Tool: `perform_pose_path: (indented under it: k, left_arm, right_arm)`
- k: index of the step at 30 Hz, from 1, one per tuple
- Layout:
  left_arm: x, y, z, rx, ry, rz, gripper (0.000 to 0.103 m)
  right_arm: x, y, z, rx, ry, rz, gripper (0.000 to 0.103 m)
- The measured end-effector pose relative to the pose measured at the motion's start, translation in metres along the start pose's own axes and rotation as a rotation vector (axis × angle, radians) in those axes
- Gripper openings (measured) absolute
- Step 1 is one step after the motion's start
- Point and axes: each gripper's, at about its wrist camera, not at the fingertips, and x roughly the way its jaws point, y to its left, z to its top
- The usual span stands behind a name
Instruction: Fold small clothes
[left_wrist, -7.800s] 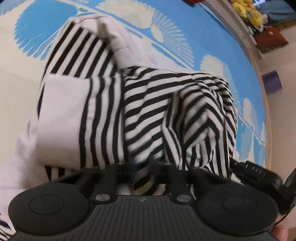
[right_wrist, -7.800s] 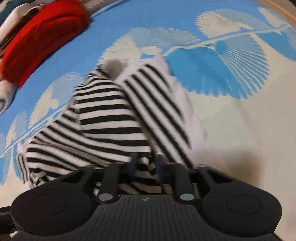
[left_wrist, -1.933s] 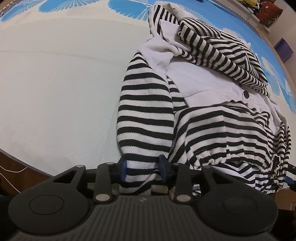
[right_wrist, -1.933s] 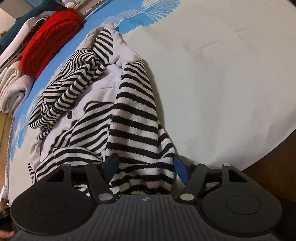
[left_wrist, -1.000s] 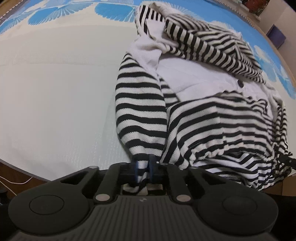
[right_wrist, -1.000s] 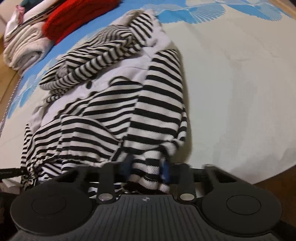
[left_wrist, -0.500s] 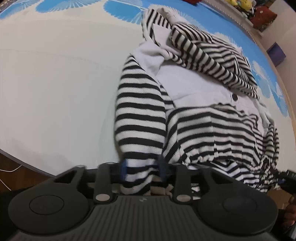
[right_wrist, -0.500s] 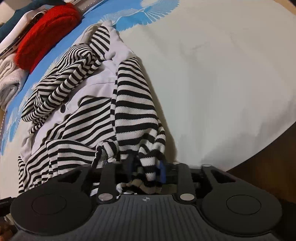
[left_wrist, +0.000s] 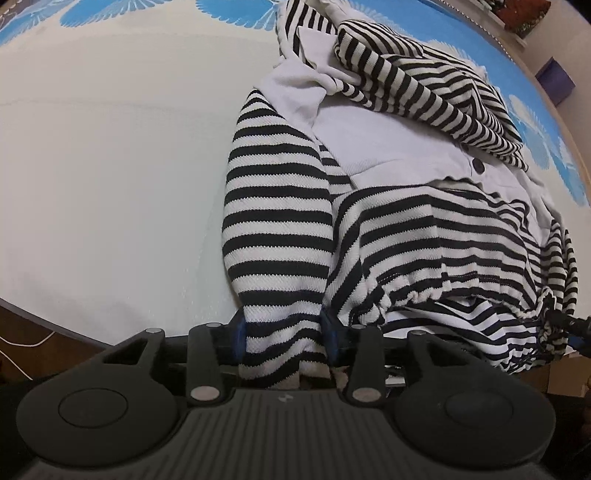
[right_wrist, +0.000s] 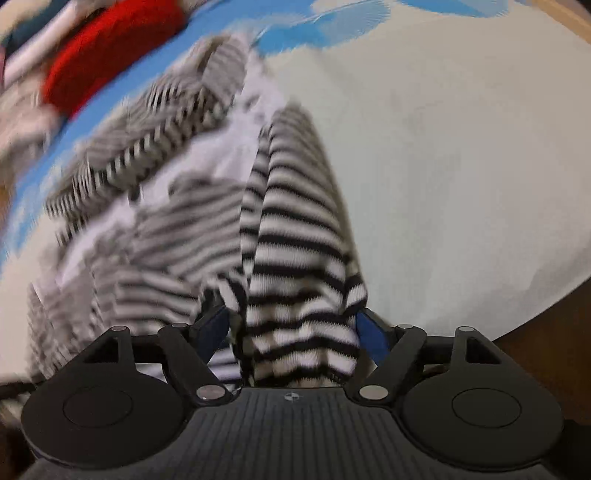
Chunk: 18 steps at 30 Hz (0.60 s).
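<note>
A black-and-white striped jacket (left_wrist: 424, 229) with a plain white front panel lies crumpled on a white mat with blue fan prints (left_wrist: 110, 166). One striped sleeve (left_wrist: 277, 206) runs toward the near edge. Its cuff lies between the blue pads of my left gripper (left_wrist: 284, 332), which is open and does not squeeze it. In the blurred right wrist view the other striped sleeve (right_wrist: 299, 258) runs down into my right gripper (right_wrist: 293, 328). Its jaws are opening wide, and the cuff lies loose between them, clear of both pads.
Both grippers work at the mat's near edge, with dark wood floor (right_wrist: 535, 325) below it. A red folded garment (right_wrist: 107, 51) and pale folded clothes lie at the far end of the mat. A purple box (left_wrist: 556, 79) stands beyond the mat's far right.
One second ago both grippers pinched a sleeve cuff. The left jaws have since parted around its cuff and stayed so. The right jaws have spread much wider, and that view has become blurred.
</note>
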Motion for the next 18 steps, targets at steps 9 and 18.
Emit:
perform_pose_path:
  k: [9, 18]
  left_arm:
    - [-0.001, -0.01, -0.005, 0.076, -0.011, 0.01, 0.009]
    - [-0.062, -0.012, -0.01, 0.09, -0.181, -0.056, 0.007]
  right_arm:
    - [-0.004, 0.011, -0.003, -0.104, -0.013, -0.036, 0.025]
    - [-0.061, 0.016, 0.001, -0.096, -0.151, 0.072, 0.018]
